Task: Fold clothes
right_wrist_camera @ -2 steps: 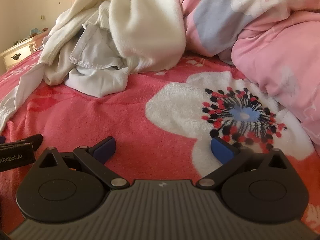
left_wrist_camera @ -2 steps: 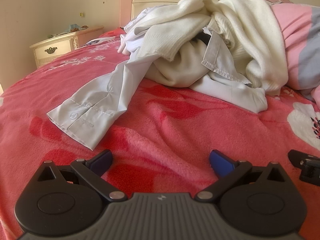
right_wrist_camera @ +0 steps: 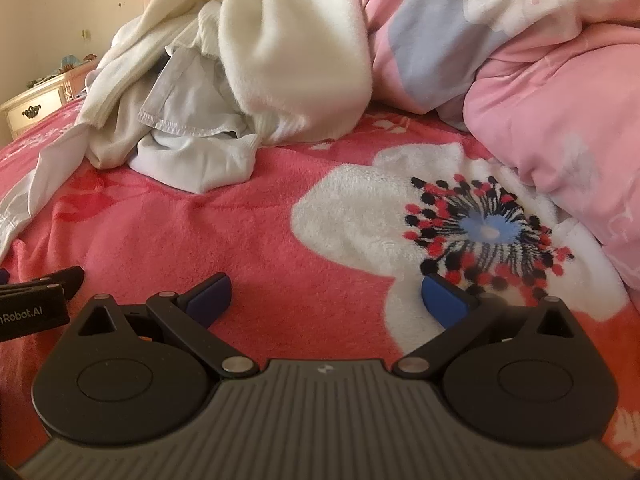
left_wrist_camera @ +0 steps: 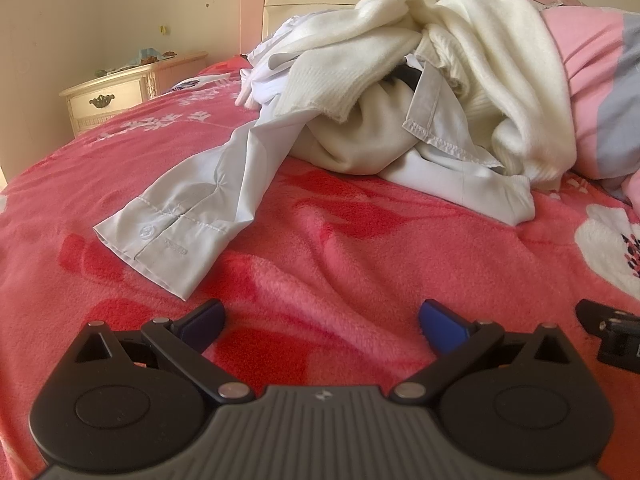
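Clothes pile (left_wrist_camera: 400, 92) sits heaped & tangled at 12 o'clock on the bed (left_wrist_camera: 340, 248), near the headboard; nothing in view lies folded. Pale shirt sleeve (left_wrist_camera: 192, 216) trails out toward 10 o'clock, cuff flat on the blanket. Left tongs (left_wrist_camera: 322, 322) and right tongs (right_wrist_camera: 324, 296) both spread wide, empty, low over the blanket, side by side.

Risks, as I judge them:
- Cream knit (left_wrist_camera: 500, 68) drapes over the shirt, so pulling the sleeve prob. drags the whole heap w/ it.
- Fluffy blanket: a low pinch could catch pile along w/ fabric.
- Thin shirt cloth may slip from the pads.
- Pink duvet (right_wrist_camera: 552, 92) at 2 o'clock crowds the laying-out space.
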`<state>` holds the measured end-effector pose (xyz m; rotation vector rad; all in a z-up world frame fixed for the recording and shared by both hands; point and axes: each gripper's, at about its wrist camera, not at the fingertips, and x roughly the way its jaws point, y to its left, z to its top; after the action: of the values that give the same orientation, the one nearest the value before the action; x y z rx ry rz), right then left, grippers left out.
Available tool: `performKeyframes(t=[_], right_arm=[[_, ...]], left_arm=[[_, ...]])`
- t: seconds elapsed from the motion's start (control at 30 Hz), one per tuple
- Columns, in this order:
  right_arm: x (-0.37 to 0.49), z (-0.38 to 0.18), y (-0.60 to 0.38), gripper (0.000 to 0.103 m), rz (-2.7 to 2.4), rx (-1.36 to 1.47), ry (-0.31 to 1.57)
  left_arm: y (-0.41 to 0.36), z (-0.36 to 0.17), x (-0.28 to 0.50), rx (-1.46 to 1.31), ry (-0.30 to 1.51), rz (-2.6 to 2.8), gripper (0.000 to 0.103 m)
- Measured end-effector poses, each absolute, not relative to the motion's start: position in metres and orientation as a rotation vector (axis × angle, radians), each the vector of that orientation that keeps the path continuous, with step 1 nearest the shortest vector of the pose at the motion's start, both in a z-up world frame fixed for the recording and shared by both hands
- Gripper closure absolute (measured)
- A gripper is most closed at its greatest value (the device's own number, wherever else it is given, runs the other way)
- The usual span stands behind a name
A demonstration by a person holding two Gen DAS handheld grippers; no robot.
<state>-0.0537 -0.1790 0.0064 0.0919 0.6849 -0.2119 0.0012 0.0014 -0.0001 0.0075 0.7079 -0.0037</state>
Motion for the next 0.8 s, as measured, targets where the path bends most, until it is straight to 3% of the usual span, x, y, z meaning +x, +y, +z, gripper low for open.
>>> performKeyframes(t=[0.8], right_arm=[[-0.0517,0.0041,-0.1748,0.001,-0.221,0.07,0.68]], left_arm=[[0.0058,-0.0007,0.0034,0.005,0.706,-0.007,0.0]])
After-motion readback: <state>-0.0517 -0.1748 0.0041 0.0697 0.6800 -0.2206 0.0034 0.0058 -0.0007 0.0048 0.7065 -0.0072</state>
